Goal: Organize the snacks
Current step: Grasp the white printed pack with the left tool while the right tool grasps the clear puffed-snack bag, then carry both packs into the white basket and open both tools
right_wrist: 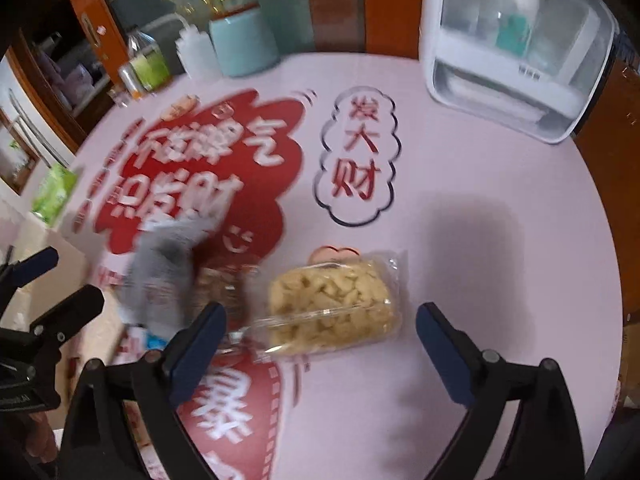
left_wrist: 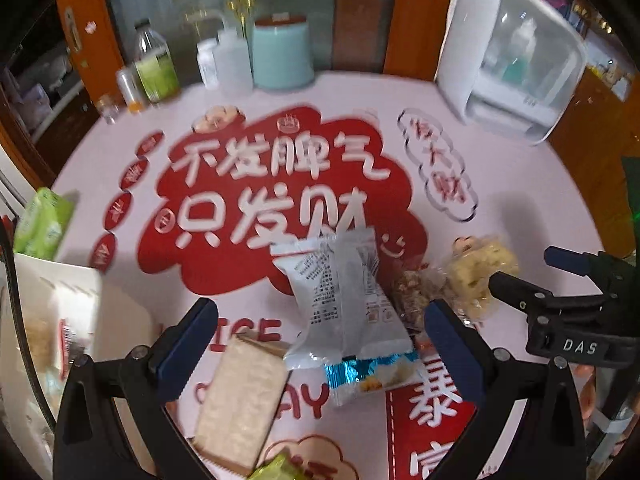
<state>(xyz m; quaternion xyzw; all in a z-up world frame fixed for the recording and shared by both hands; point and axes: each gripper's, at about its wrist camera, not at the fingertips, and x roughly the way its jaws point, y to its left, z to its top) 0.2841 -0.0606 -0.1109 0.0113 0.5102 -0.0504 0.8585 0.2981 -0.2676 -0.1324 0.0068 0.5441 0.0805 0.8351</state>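
Left gripper fingers spread over silver foil snack packet, right gripper fingers spread around clear-wrapped yellow crisp-cake, untouched, on pink printed surface

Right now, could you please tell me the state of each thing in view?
left gripper: open, empty
right gripper: open, empty
grey snack packet: sealed, lying on other snacks
clear-wrapped yellow snack: wrapped, lying on table
teal canister: upright

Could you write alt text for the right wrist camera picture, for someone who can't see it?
Two open black gripper fingers frame a clear packet of pale yellow snack pieces lying on a pink tablecloth with red Chinese lettering. More wrapped snacks lie blurred at left; a white cabinet stands behind.
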